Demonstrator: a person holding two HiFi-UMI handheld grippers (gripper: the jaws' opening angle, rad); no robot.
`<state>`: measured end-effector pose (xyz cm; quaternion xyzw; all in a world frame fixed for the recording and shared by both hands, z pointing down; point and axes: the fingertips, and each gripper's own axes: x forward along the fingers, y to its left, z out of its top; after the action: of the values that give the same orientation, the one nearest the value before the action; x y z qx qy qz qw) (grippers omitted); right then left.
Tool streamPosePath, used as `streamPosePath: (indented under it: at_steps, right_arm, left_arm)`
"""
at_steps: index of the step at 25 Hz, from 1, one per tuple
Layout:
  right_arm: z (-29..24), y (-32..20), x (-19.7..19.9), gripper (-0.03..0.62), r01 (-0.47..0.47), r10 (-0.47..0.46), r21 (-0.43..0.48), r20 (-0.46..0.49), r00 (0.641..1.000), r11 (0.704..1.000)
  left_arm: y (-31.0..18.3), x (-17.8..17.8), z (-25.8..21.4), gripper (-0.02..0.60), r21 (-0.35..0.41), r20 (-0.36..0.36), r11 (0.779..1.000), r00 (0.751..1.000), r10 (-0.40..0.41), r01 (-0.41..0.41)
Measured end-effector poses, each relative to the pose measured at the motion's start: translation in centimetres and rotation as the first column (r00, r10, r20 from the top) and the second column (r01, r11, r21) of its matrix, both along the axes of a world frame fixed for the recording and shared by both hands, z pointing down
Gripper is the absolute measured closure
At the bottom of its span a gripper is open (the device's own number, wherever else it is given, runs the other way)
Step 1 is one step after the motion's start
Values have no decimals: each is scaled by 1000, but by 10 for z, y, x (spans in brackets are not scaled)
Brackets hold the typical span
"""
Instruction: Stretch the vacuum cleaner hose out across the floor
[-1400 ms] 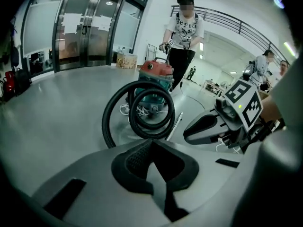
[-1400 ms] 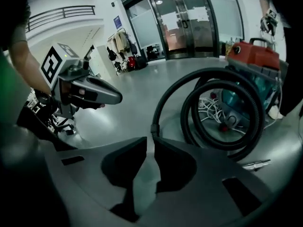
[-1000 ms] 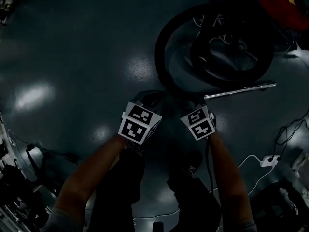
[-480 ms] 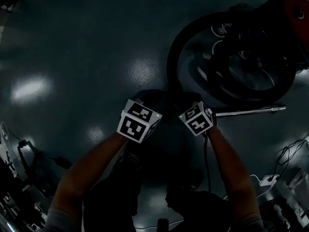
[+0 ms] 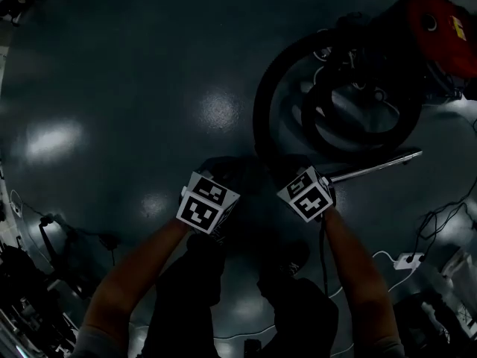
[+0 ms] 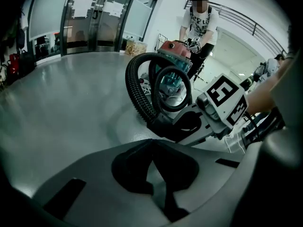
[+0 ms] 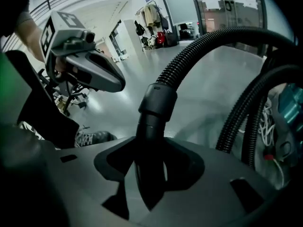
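Pulled back: right tongs (image 7: 150, 174) clamp ribbed black hose (image 7: 199, 48) by its smooth cuff (image 7: 156, 100); left tongs (image 6: 154, 152) closed, empty.

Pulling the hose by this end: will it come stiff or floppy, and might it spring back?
Probably floppy: the ribbed hose lies in loose coils beside the red vacuum cleaner. It will likely uncoil gradually, perhaps curling back. The smooth, rigid-looking cuff in the right gripper should give firm grip.

Black ribbed hose (image 7: 199, 51); red vacuum body (image 5: 438, 22); grey glossy floor (image 5: 112, 66).
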<state>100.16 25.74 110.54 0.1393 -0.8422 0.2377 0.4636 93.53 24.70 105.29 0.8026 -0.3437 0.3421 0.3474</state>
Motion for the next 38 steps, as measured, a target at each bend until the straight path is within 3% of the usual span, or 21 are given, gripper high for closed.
streamPosePath:
  at_steps: [5, 13, 18, 23, 27, 29, 31, 33, 35, 36, 38]
  right_arm:
    - [-96, 7, 5, 417, -15, 15, 2, 35, 999, 1000]
    - [-241, -1, 48, 418, -142, 143, -22, 79, 987, 990]
    - [-339, -7, 69, 418, -262, 265, -39, 153, 952, 964]
    - [-425, -2, 96, 418, -353, 366, -98, 248, 897, 931]
    - [-489, 4, 118, 418, -437, 471, -175, 335, 816, 882]
    - [-520, 8, 125, 418, -480, 532, -228, 386, 754, 847]
    - [-551, 10, 123, 416, -507, 578, -281, 445, 684, 815]
    - [-579, 9, 117, 416, -526, 618, -330, 497, 609, 784]
    - [-602, 6, 112, 416, -551, 658, -372, 530, 535, 747]
    - [-614, 6, 109, 416, -559, 669, -383, 543, 508, 735]
    - [-641, 5, 94, 416, -571, 671, -380, 567, 478, 728]
  left_arm:
    - [5, 15, -78, 574, 11, 6, 999, 999, 48, -48]
    - [10, 49, -202, 574, 38, -9, 995, 995, 95, -95]
    - [16, 76, -297, 574, 133, -69, 986, 991, 112, -102]
    - [38, 107, -368, 574, 132, -88, 982, 985, 147, -134]
    - [64, 127, -409, 574, 105, -55, 976, 979, 195, -189]
    - [75, 137, -426, 572, 100, -26, 977, 982, 189, -186]
    - [76, 143, -446, 558, 146, 26, 974, 985, 171, -173]
    - [71, 141, -466, 448, 207, 63, 967, 988, 140, -151]
    - [65, 129, -489, 416, 261, 61, 959, 993, 99, -111]
    - [64, 121, -501, 353, 275, 46, 956, 995, 90, -99]
    - [62, 107, -526, 335, 306, 23, 946, 994, 107, -109]
